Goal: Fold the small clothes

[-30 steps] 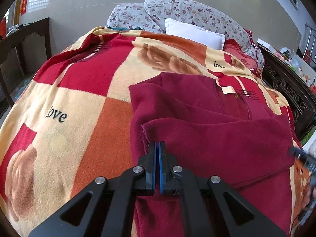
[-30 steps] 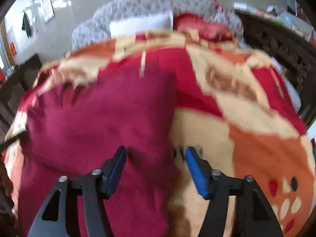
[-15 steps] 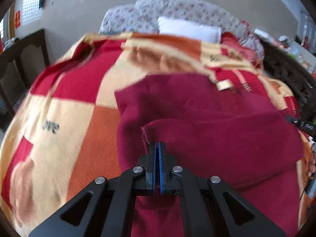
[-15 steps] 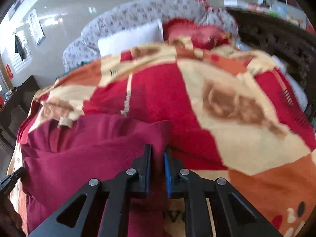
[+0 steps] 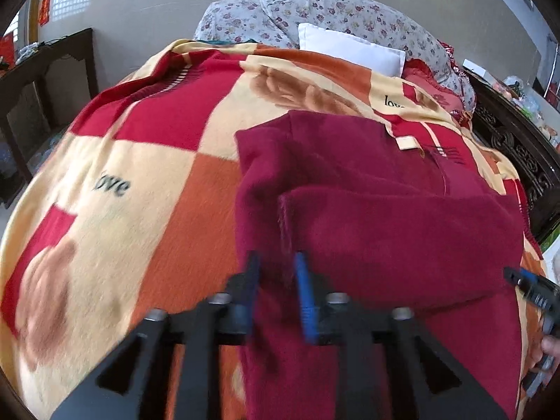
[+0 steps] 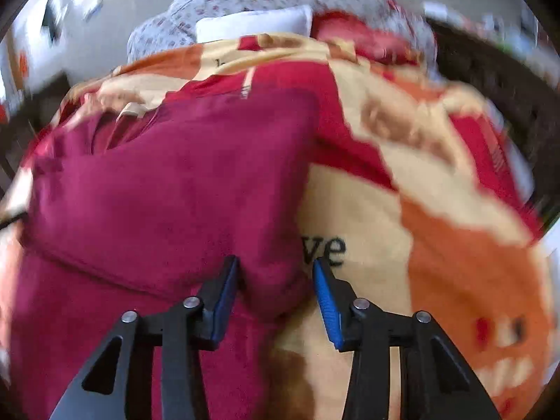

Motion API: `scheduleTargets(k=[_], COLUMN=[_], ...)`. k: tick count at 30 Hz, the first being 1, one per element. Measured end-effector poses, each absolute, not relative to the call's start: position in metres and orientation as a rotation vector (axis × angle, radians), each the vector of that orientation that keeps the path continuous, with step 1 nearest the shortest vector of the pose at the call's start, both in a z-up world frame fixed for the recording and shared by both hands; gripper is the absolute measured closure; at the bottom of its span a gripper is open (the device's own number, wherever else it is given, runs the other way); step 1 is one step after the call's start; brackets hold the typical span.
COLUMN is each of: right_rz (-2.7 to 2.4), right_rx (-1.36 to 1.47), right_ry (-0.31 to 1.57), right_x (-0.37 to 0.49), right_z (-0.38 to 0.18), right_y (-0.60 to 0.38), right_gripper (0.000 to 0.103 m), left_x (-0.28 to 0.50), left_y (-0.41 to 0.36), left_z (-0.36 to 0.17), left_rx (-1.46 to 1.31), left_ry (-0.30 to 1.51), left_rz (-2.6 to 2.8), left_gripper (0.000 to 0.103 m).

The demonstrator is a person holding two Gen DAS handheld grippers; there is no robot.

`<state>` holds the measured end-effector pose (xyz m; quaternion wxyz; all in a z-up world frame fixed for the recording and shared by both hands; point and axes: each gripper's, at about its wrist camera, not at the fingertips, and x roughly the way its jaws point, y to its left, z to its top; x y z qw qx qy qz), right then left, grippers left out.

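A dark red fleece garment [image 5: 367, 189] lies on the checked blanket [image 5: 140, 161], with its near part folded back over itself in a thick flap. My left gripper [image 5: 276, 276] is open, its jaws astride the flap's left corner edge. My right gripper [image 6: 276, 280] is open, its jaws astride the flap's right corner in the right wrist view, where the garment [image 6: 168, 189] fills the left half. The right gripper's tip [image 5: 532, 287] shows at the right edge of the left wrist view.
The blanket covers a bed with a white pillow [image 5: 350, 52] and floral pillows [image 5: 332, 10] at the far end. A dark carved wooden bed frame [image 5: 518, 147] runs along the right. A dark wooden table [image 5: 42, 80] stands at the left.
Both grippers were shut on the flap's corners half a second ago and have now opened, leaving the flap lying on the garment. Both views are blurred by motion.
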<state>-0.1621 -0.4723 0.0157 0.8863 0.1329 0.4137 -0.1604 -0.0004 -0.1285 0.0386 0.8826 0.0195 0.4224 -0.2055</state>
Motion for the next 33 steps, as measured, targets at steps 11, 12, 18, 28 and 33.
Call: scheduleTargets(k=[11,12,18,28,33], right_rz=[-0.284,-0.275,-0.216,-0.209,-0.207], right_rx=[0.312,0.314,0.293,0.308,0.324], right_ry=[0.827,0.831,0.881,0.932,0.928], right_x=[-0.237,-0.24,-0.264,-0.327,-0.367], right_z=[0.04,0.038,0.017,0.004,0.007], right_y=[-0.426,-0.42,-0.382,-0.378,-0.383], right_gripper=[0.044,0.043,0.036,0.034,0.028], left_x=[-0.07,-0.075,-0.106,-0.153,-0.177], left_y=[-0.105,-0.105,-0.097,-0.069,-0.047], left_z=[0.046,0.047,0.049,0.036,0.028], left_rx=[0.11,0.113,0.136,0.089,0.07], left_ry=[0.825,0.823,0.811,0.886,0.925], left_rz=[-0.374,-0.374,-0.372,-0.409,-0.435], left_gripper=[0.043,0.04,0.034,0.028,0.028])
